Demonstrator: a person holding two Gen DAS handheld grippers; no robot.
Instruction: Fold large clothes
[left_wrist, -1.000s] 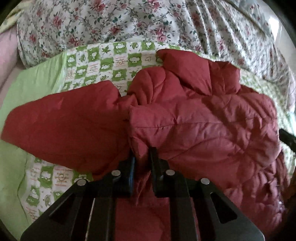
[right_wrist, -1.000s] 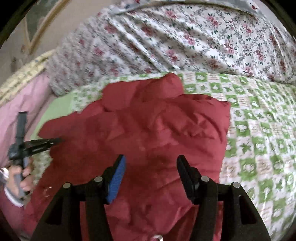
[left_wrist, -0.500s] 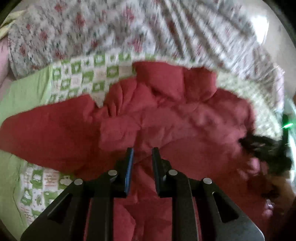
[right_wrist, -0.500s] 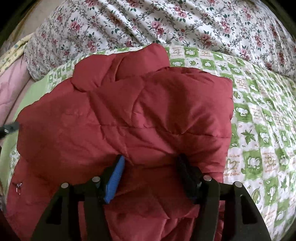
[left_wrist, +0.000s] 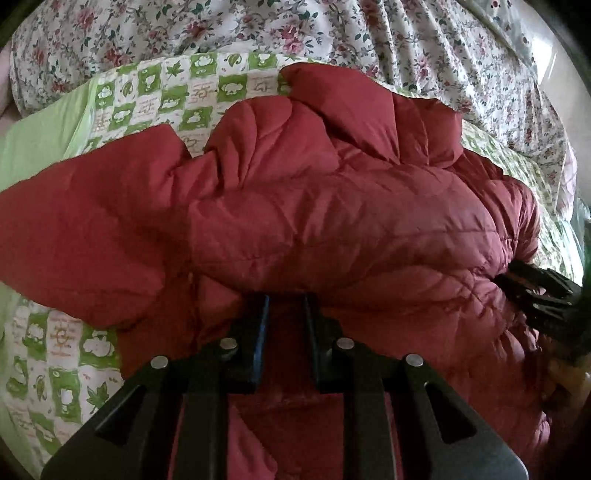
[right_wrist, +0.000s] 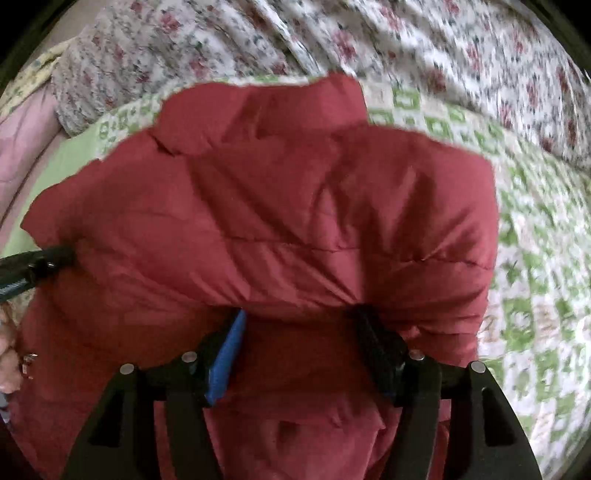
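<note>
You've got one puffy dark-red quilted jacket (left_wrist: 332, 221) on the bed, just one garment. Two black two-finger grippers on it: left gripper (left_wrist: 284, 306) w/ jaws nearly together, right gripper (right_wrist: 299, 317) w/ jaws spread wide, so four fingers total. One blue pad (right_wrist: 227, 358) shows on the right one. Under it, one green-and-white checked quilt w/ leaf prints (left_wrist: 155, 99). Behind, one white rose-print floral duvet (left_wrist: 406, 40). One pink sheet (right_wrist: 26, 144) at the far left edge.
</note>
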